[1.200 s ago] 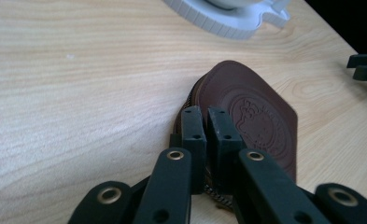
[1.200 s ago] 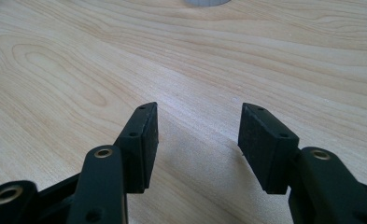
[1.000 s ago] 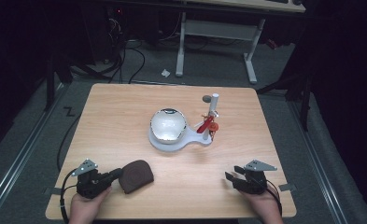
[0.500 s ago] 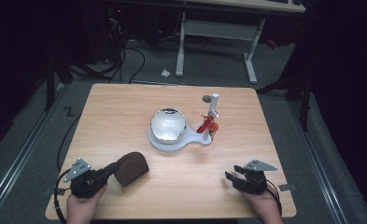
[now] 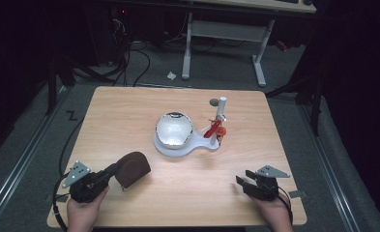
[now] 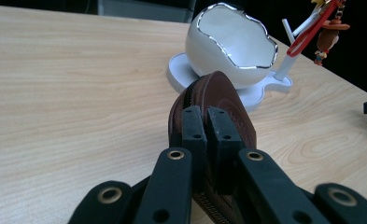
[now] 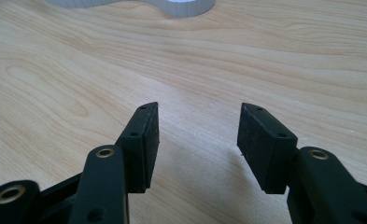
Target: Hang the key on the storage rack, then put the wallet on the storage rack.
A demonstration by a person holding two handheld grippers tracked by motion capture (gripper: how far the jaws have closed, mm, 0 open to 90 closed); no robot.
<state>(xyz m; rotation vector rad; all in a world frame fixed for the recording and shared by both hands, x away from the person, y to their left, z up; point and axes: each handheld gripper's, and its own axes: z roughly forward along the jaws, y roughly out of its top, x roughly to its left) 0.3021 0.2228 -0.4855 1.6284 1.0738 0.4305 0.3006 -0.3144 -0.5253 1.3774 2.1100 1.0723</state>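
Note:
A brown round zip pouch hangs edge-up just above the near left of the table, and my left gripper is shut on its rim. In the left gripper view the jaws pinch the pouch by its zipped edge. Beyond it stands a white egg-shaped bowl on a white stand. A red key ring with a small figure hangs on the stand's post. My right gripper rests open near the table's front right, and nothing sits between its jaws.
The wooden table has bare board to the left of and behind the stand. The bowl and key ring lie just ahead of the pouch. The stand's white base is far ahead of the right gripper. Cables and a desk frame lie beyond the table.
My left hand has rolled and drawn slightly left, and the pouch has risen from lying flat to edge-up in the jaws. The right gripper has not moved.

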